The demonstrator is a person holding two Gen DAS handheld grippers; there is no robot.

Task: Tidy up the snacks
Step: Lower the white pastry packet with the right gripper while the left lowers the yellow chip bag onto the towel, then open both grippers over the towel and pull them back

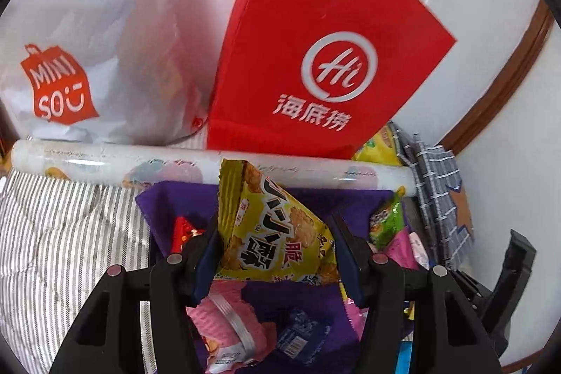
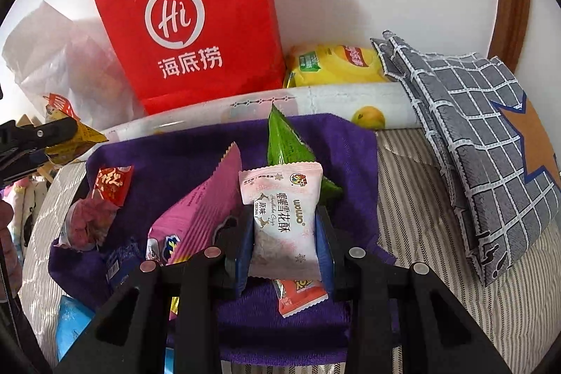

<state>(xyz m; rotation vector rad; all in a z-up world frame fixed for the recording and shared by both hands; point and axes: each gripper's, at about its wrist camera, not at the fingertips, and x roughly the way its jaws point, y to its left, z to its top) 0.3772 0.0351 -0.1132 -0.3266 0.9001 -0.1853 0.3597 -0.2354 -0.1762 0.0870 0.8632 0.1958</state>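
In the left wrist view my left gripper [image 1: 275, 228] is shut on a yellow rice-cracker packet [image 1: 266, 205], held tilted above a purple cloth [image 1: 175, 198]. On the cloth lie a pink packet [image 1: 224, 321], a small blue packet [image 1: 301, 335], a red candy [image 1: 184, 230] and a green packet [image 1: 385, 219]. In the right wrist view my right gripper [image 2: 284, 221] is shut on a white-and-pink snowflake-crisp packet [image 2: 280, 191], upright over the same purple cloth [image 2: 168, 160]. Around it lie a green packet [image 2: 284, 142], a long pink packet [image 2: 203, 209] and an orange packet [image 2: 301, 297].
A red paper bag [image 2: 189, 16] and a white plastic bag [image 1: 87, 41] stand against the wall. A printed roll [image 2: 333, 100] lies behind the cloth, a yellow pack [image 2: 333, 62] behind it. A grey checked cloth [image 2: 473, 146] lies on the striped bedding [image 2: 403, 198].
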